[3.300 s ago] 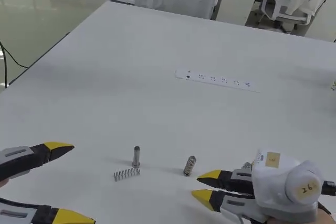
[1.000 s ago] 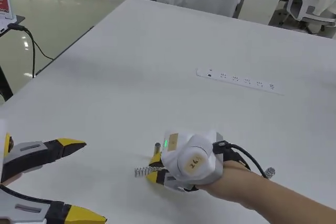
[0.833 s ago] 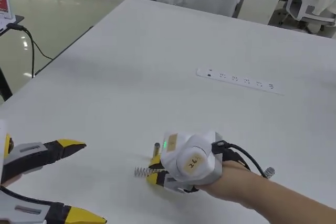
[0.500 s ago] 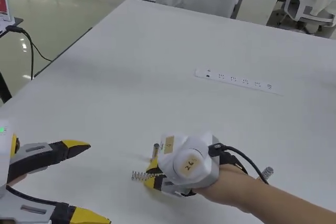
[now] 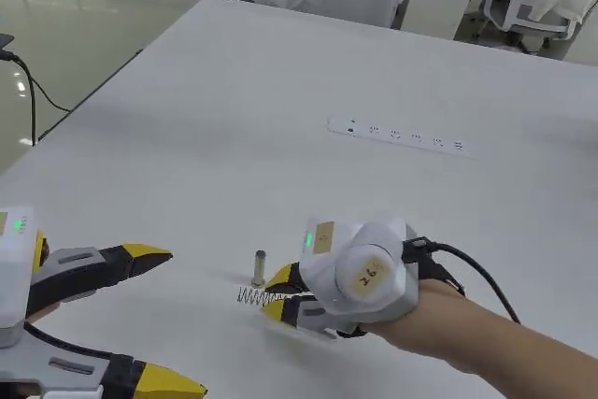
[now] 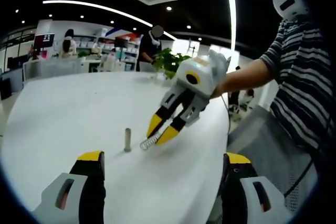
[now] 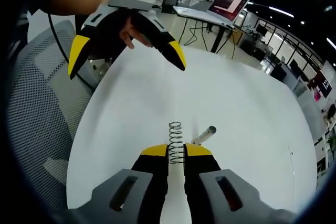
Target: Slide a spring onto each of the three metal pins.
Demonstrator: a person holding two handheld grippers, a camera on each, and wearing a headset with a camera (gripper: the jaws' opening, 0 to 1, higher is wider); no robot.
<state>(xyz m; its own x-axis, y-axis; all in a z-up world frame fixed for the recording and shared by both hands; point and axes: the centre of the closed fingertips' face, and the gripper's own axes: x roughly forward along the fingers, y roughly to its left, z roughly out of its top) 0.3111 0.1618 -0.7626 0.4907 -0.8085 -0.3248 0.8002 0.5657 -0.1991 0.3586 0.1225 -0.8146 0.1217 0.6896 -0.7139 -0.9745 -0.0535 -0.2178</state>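
Item: right gripper (image 5: 277,294), yellow-tipped, carried in a hand at 5 o'clock of the head view; jaws clenched on one end of a spring (image 5: 250,297), whose free length projects from the tips toward 9 o'clock, low over the white surface (image 5: 280,119); whether its free end touches the surface cannot be told. Same item in the right gripper view: right gripper (image 7: 176,150) with the spring (image 7: 176,142) nipped between the tips and running on toward 12 o'clock. Item: metal pin (image 5: 260,267), short, grey, standing upright on the surface just beside the spring, at 12 o'clock of it, bare of any spring; in the right gripper view the pin (image 7: 203,135) sits at 1 o'clock of the jaw tips. Item: left gripper (image 5: 168,320), at 8 o'clock of the head view, jaws released and spread wide, holding nothing, well apart from the pin; in its own view the left gripper (image 6: 164,157) frames the pin (image 6: 127,140), the spring (image 6: 149,141) and the right gripper (image 6: 161,129) at 12 o'clock. Item: white power strip (image 5: 402,135), flat on the surface, at 1 o'clock of the pin, well apart. Item: black cable (image 5: 467,263), trailing from the right gripper toward 4 o'clock.
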